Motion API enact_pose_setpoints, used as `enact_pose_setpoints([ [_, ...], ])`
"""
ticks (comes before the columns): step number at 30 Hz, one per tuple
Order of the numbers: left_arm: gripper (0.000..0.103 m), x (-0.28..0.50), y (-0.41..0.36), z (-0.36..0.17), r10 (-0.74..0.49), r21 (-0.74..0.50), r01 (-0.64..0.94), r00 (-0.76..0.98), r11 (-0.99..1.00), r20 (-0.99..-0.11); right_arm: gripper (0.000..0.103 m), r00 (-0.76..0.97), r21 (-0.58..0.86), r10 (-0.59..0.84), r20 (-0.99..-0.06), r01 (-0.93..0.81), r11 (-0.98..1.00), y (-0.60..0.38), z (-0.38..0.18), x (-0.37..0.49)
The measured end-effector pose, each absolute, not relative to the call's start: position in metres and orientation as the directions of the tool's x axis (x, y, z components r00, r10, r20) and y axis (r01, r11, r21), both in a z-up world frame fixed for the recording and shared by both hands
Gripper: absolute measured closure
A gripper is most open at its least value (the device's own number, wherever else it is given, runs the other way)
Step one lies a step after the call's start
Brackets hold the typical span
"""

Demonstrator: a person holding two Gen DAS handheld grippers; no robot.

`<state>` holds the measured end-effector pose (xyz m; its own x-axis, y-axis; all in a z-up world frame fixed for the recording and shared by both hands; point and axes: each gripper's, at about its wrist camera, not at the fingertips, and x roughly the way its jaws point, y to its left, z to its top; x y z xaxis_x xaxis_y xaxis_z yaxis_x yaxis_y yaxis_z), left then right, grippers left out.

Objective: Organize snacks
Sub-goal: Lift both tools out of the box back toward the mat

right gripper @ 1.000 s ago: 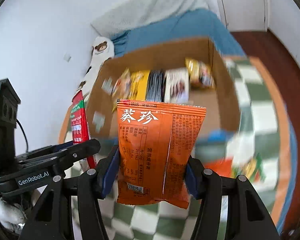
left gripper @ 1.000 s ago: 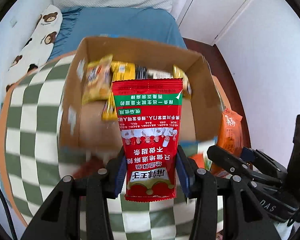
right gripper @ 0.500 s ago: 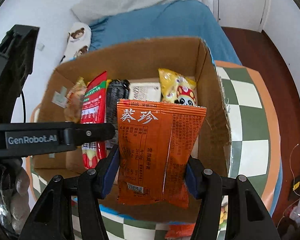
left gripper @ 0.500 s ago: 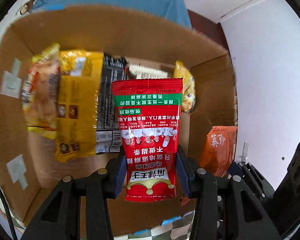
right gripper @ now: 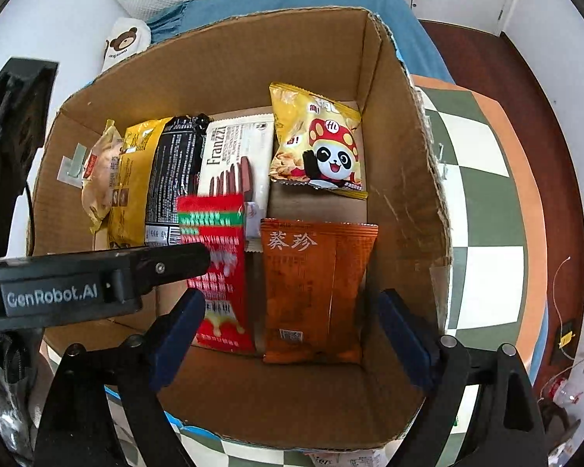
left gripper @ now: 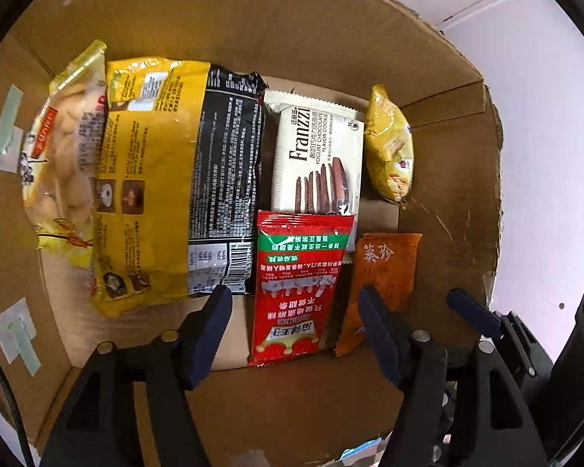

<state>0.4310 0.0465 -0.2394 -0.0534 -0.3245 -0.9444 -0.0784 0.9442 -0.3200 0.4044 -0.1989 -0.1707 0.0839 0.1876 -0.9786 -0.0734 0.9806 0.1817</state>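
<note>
Snacks are packed in the cardboard box (right gripper: 405,179) on the checked table (right gripper: 482,179). The red packet (left gripper: 299,284) and orange packet (right gripper: 317,292) lie side by side on the box floor at the near wall, in front of the Franzzi cookie pack (left gripper: 317,155) and panda bag (right gripper: 317,148). Left gripper (left gripper: 294,323) jaws have just been opening; the red packet is seen between them, no pad pressing. Right gripper (right gripper: 292,334) jaws likewise have just been opening, well apart, orange packet lying free. Packets are judged light, soft, crinkly, slippery-filmed, contents crushable; a sealed end edge is best pinched.
</note>
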Motion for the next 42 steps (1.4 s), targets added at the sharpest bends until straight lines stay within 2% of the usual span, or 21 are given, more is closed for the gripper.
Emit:
enact_pose_setpoints([
  [4, 0.038, 0.416, 0.058, -0.218, -0.291, -0.291, -0.052, 0.002, 0.955, -0.957, 0.011, 0.101, 0.179, 0.185, -0.978, -0.066, 0.982, -0.202, -0.16, 0.4],
  [9, 0.038, 0.396, 0.07, -0.183, -0.185, -0.188, -0.009, 0.131, 0.982, -0.974, 0.011, 0.152, 0.165, 0.174, -0.973, -0.069, 0.984, -0.203, -0.14, 0.387],
  [18, 0.037, 0.347, 0.088, -0.132, -0.061, -0.064, 0.003, 0.334, 0.998, -0.941, 0.011, 0.271, 0.15, 0.167, -0.948, -0.084, 0.985, -0.204, -0.1, 0.352],
  [28, 0.037, 0.295, 0.082, -0.098, -0.007, -0.016, -0.014, 0.51, 1.0, -0.86, 0.011, 0.418, 0.125, 0.16, -0.894, -0.111, 0.986, -0.2, -0.043, 0.302],
  [42, 0.037, 0.236, 0.071, -0.057, -0.014, -0.019, -0.002, 0.613, 1.0, -0.79, 0.011, 0.523, 0.162, 0.198, -0.829, -0.115, 0.98, -0.202, 0.011, 0.239],
])
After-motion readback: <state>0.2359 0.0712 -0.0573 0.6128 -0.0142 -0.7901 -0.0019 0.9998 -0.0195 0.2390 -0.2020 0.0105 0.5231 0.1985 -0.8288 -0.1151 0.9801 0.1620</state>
